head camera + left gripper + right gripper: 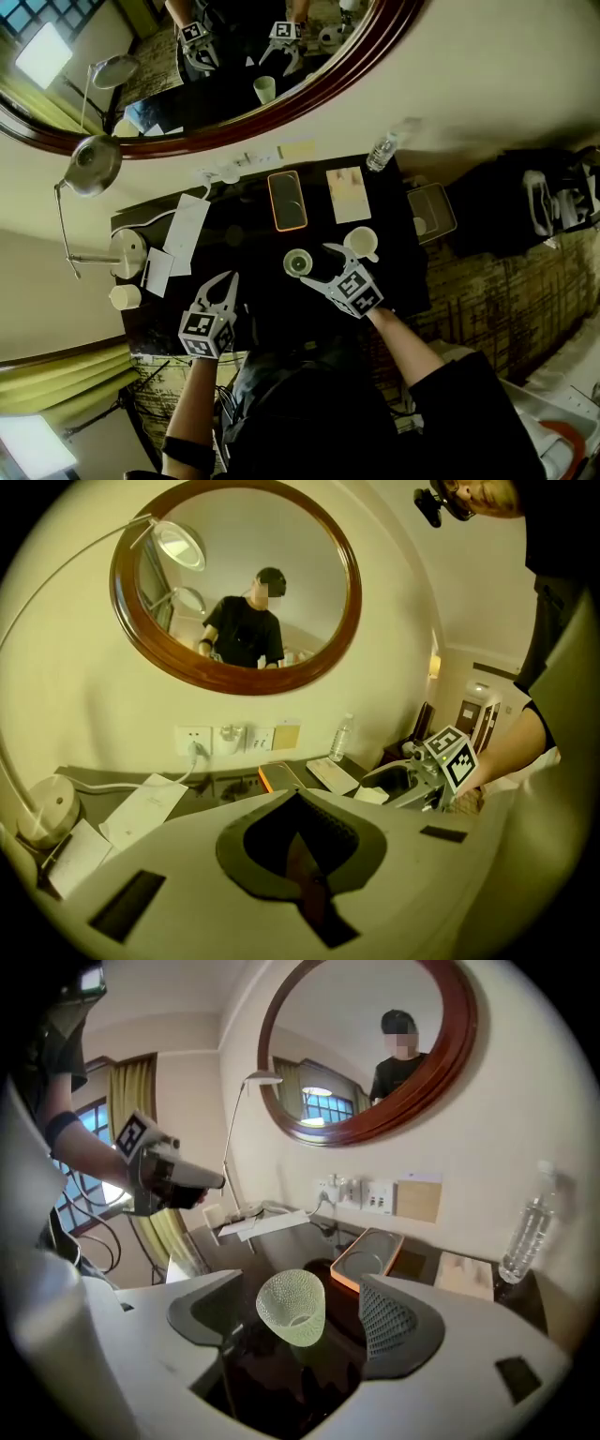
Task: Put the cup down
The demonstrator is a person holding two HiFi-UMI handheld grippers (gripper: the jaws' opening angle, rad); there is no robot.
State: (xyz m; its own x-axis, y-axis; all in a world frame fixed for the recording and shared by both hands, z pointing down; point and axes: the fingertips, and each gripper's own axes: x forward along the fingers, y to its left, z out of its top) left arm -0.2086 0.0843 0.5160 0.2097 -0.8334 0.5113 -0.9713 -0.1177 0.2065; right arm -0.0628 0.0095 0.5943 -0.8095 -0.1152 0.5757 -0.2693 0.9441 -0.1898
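A pale green textured cup (292,1307) stands on the black table (253,309), mouth up. It also shows from above as the cup (298,263) in the head view. My right gripper (302,1283) is open; its jaws flank the cup with a gap on each side, touching nothing. In the head view the right gripper (319,266) reaches the cup from the lower right. My left gripper (225,281) hovers over the table's near left part, shut and empty. Its jaws meet in the left gripper (300,803) view.
A white cup (361,242) stands just right of the green one. Behind are an orange-rimmed tray (287,200), a booklet (348,194) and a water bottle (382,150). Papers (185,230) and a lamp base (127,251) lie left. A round mirror (309,98) hangs on the wall.
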